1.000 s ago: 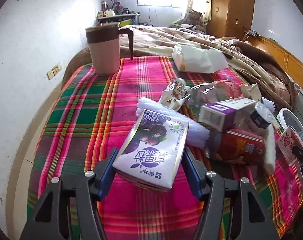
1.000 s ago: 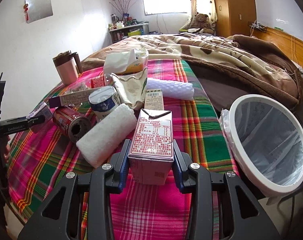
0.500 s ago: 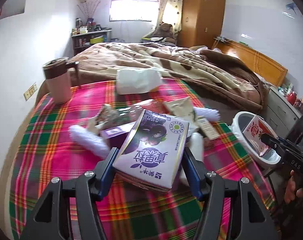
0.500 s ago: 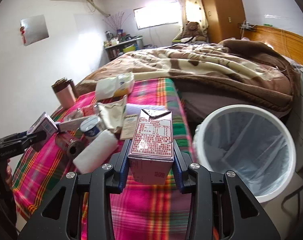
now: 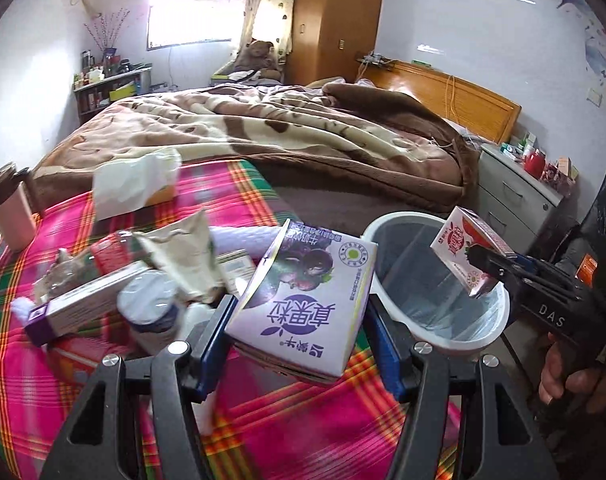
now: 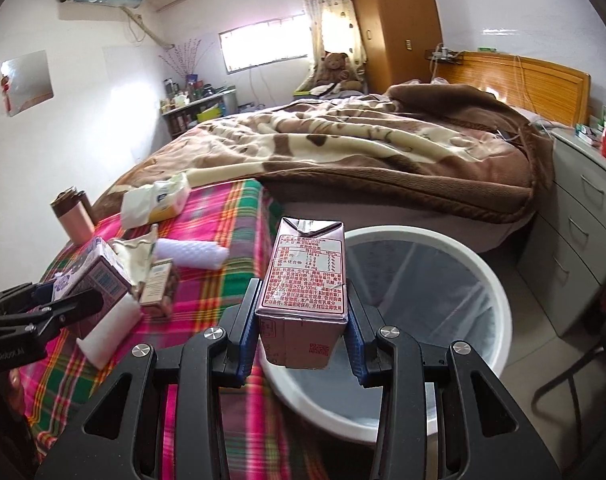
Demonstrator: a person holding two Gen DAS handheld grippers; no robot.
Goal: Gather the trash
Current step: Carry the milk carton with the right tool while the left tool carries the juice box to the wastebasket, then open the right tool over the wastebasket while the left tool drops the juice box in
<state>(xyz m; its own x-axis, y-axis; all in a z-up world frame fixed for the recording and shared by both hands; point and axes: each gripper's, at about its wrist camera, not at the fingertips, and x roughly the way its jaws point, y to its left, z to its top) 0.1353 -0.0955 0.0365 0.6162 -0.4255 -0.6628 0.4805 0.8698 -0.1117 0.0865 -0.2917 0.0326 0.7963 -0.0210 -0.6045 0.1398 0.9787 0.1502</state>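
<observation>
Each handheld gripper, the left gripper (image 5: 301,326) and the right gripper (image 6: 302,320), is a matte black frame with triangular cut-outs and four round silver screw heads along its top edge. Its two fingers (image 5: 211,334) carry ribbed blue pads on their inner faces. Seen side-on, the right tool's black body reads "DAS" in pale letters above a pistol grip wrapped by a hand (image 5: 575,376), and the left tool shows faint white lettering.

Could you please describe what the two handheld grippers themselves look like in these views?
Both the left gripper and right gripper have matte black angular frames with triangular cut-outs, silver round bolts and ribbed blue finger pads. White lettering marks their black bodies. No cables or sleeves are visible.
</observation>
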